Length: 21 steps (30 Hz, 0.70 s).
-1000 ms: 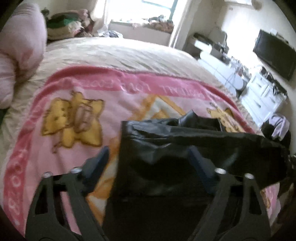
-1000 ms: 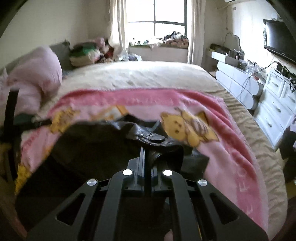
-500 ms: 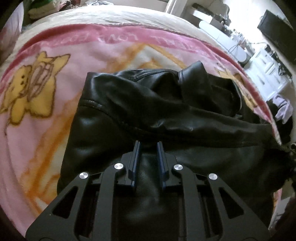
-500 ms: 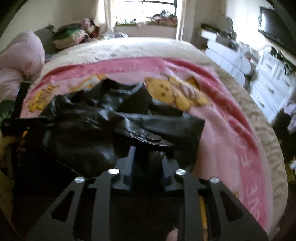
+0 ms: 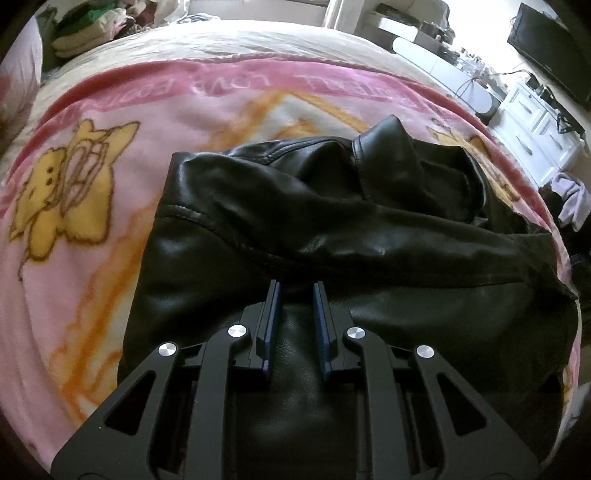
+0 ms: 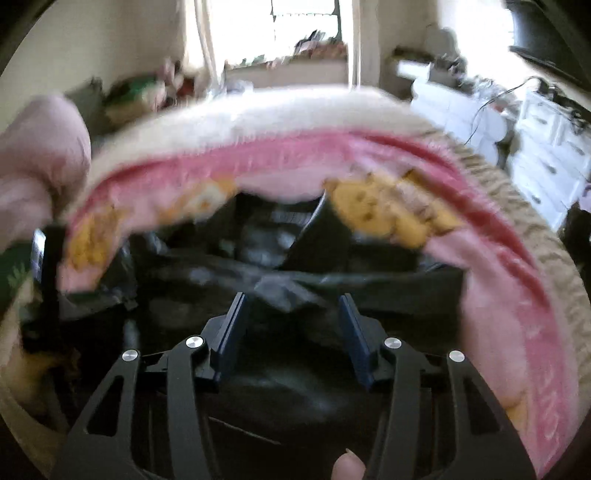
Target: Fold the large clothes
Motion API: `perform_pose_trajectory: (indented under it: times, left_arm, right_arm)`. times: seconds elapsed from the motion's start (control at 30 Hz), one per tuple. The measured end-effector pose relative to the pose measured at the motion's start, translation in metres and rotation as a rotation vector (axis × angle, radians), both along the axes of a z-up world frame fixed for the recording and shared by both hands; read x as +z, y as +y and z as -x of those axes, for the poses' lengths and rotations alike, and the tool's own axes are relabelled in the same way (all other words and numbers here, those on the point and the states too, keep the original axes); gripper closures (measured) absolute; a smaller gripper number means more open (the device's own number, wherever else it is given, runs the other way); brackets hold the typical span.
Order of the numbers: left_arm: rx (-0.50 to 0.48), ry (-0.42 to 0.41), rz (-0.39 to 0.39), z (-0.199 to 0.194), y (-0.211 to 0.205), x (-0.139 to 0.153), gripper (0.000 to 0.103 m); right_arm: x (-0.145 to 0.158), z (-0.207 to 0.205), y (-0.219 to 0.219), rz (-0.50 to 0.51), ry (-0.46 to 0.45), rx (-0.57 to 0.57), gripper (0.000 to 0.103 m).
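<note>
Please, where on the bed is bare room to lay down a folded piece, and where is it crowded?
Bare room: the pink blanket to the left of the black leather jacket, and the beige bedspread beyond the blanket's far edge. Crowded: the blanket's right part, which the jacket covers, and the clothes pile at the far left corner.

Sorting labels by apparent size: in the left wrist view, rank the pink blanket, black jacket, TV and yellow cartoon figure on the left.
1. Pink blanket and black jacket: too close to rank.
2. Yellow figure.
3. TV, though it stands far off.

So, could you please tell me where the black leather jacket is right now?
The black leather jacket lies on the pink cartoon blanket on the bed, directly ahead of both tools in each wrist view.
</note>
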<state>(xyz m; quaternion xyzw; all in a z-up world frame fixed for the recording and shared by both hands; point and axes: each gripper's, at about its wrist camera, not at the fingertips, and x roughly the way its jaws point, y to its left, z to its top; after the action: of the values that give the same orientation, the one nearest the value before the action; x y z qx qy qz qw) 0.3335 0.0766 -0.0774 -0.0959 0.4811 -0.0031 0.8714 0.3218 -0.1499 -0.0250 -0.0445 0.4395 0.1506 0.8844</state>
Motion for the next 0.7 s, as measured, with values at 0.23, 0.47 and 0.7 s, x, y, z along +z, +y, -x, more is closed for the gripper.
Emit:
perform_pose_trajectory:
  times: [0.23, 0.47, 0.7]
  left_arm:
    - [-0.004, -0.008, 0.026, 0.001, 0.003, -0.002, 0.092]
    - [0.008, -0.071, 0.082, 0.016, 0.008, 0.025, 0.085]
    - [-0.145, -0.117, 0.033, 0.055, -0.041, 0.046, 0.081]
  right_arm:
    - [-0.066, -0.016, -0.005, 0.029, 0.127, -0.048, 0.060]
    - [-0.017, 0.004, -0.033, -0.126, 0.059, -0.023, 0.062]
    - [0.012, 0.040, -0.042, -0.144, -0.009, 0.014, 0.060]
